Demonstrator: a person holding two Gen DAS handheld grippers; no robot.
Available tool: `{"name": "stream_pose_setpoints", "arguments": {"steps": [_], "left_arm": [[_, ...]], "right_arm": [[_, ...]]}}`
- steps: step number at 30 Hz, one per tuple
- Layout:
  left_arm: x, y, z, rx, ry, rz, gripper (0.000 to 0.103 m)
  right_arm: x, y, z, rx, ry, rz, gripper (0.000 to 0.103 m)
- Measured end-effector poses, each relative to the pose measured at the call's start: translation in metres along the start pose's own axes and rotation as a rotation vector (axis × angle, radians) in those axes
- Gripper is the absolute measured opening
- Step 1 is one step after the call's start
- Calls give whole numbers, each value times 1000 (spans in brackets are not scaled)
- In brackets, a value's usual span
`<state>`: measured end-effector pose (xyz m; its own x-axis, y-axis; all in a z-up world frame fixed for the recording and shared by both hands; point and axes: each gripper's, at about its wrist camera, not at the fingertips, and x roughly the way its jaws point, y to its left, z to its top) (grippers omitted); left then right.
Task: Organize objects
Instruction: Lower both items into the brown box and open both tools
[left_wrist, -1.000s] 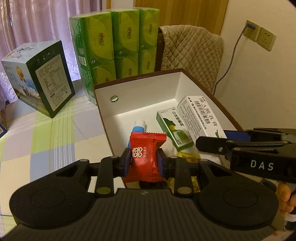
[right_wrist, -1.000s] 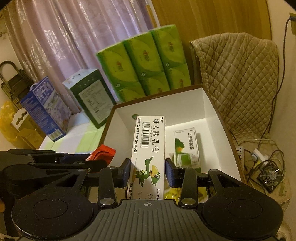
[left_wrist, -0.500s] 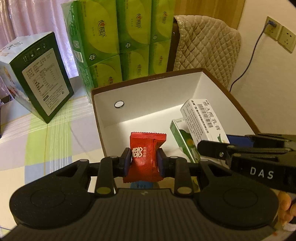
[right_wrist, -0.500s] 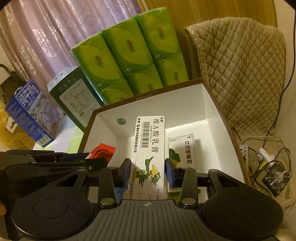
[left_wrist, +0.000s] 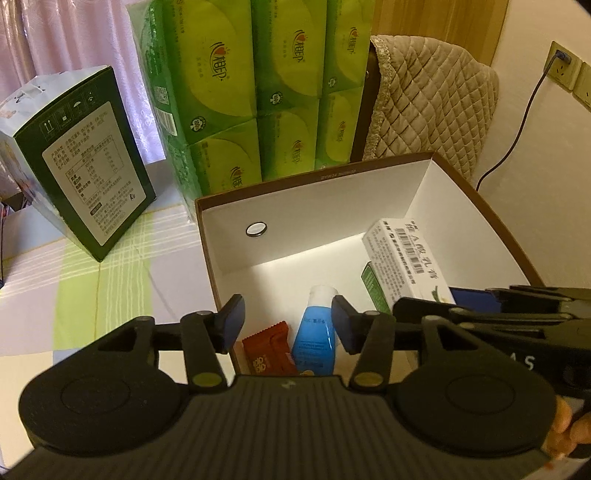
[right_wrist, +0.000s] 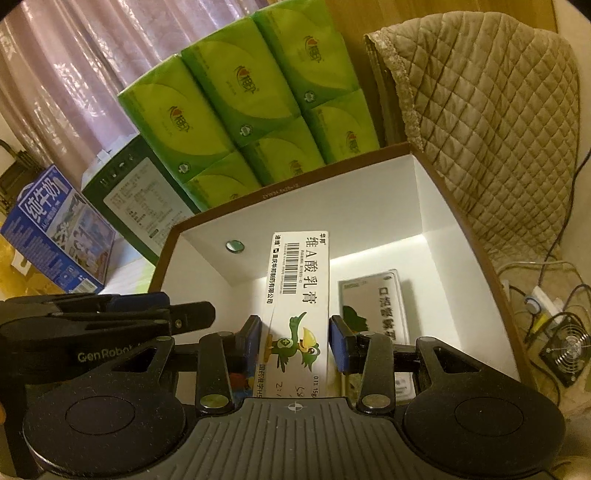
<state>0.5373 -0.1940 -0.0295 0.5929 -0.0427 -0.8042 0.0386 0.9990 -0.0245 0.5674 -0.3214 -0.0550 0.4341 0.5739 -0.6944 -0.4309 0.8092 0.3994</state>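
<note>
Left hand-held gripper (left_wrist: 288, 319) spread wide, nothing in it, over the near-left corner of the white box (left_wrist: 314, 206). Red snack packet (left_wrist: 269, 352) lies on the box floor beside a blue tube (left_wrist: 316, 332); the packet's print is too small to read. Right hand-held gripper (right_wrist: 295, 341) is clamped on a white ointment carton (right_wrist: 299, 295) printed "维A酸乳膏", with barcode and a green bird logo, held above the box interior. A green-and-white carton (right_wrist: 373, 314) lies flat on the floor behind it, label blurred, possibly a mouth spray. Green tissue packs (left_wrist: 258, 85) and a dark green carton (left_wrist: 85, 155) stand on the desk (left_wrist: 110, 251) behind. Blue milk carton (right_wrist: 55, 229) reads "纯牛奶".
</note>
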Motion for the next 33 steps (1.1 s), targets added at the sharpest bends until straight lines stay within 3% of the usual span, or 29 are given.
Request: {"name": "stream_pose_setpoints", "arguments": {"steps": [5, 10, 17, 27, 33], "left_arm": [[-3, 1, 2, -6, -11, -5, 51], [-13, 0, 3, 2, -30, -13, 59], [-26, -3, -1, 3, -48, -22, 70], [-56, -5, -13, -31, -74, -27, 85], [-77, -14, -23, -35, -83, -38, 91]], "right_arm": [[0, -2, 2, 21, -61, 34, 38], [-10, -4, 2, 31, -77, 29, 46], [-35, -1, -3, 28, -95, 10, 55], [-73, -4, -15, 53, -136, -43, 77], [-91, -8, -26, 62, -134, -74, 81]]}}
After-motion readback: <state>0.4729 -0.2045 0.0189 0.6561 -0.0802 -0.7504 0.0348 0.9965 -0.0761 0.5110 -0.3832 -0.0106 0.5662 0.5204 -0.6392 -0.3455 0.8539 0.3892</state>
